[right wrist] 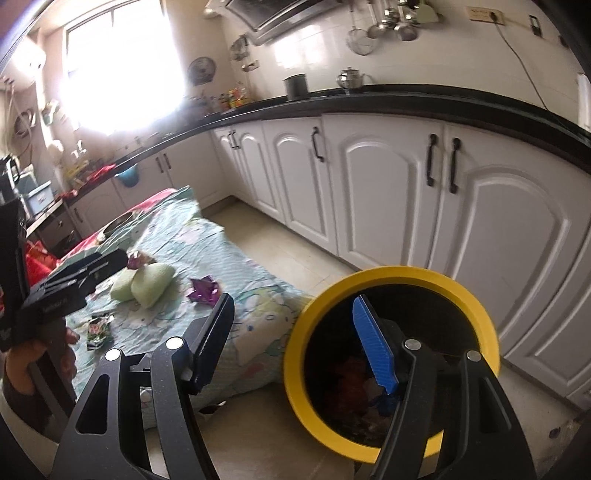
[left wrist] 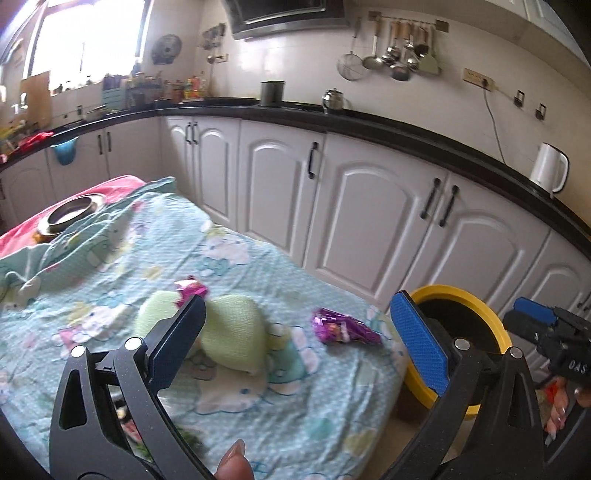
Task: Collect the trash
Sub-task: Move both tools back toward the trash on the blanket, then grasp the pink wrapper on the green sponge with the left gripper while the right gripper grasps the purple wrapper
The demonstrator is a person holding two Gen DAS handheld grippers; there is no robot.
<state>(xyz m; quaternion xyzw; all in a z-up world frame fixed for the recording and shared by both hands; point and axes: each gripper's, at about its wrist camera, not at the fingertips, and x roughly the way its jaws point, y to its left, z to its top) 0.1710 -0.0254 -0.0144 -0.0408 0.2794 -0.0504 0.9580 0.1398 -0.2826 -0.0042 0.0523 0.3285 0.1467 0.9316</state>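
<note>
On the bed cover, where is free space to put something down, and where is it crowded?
Free: the cover between the metal bowl and the green pillows, and the strip along the cabinet-side edge. Crowded: around the pillows, with one purple wrapper beside them, another purple wrapper behind, and a green wrapper nearer the person.

Kitchen interior, lit by a bright overexposed window at 10 o'clock. White tiled wall across 12 o'clock, carrying a rail of hanging utensils at 1 o'clock and a range hood just left of it. Black tabletop curving from 9 to 3 o'clock above white arched cabinet doors with dark handles. White kettle at 2 o'clock on the tabletop. Pale tiled floor between cabinets and a low surface draped in a light blue cartoon-print cloth.
</note>
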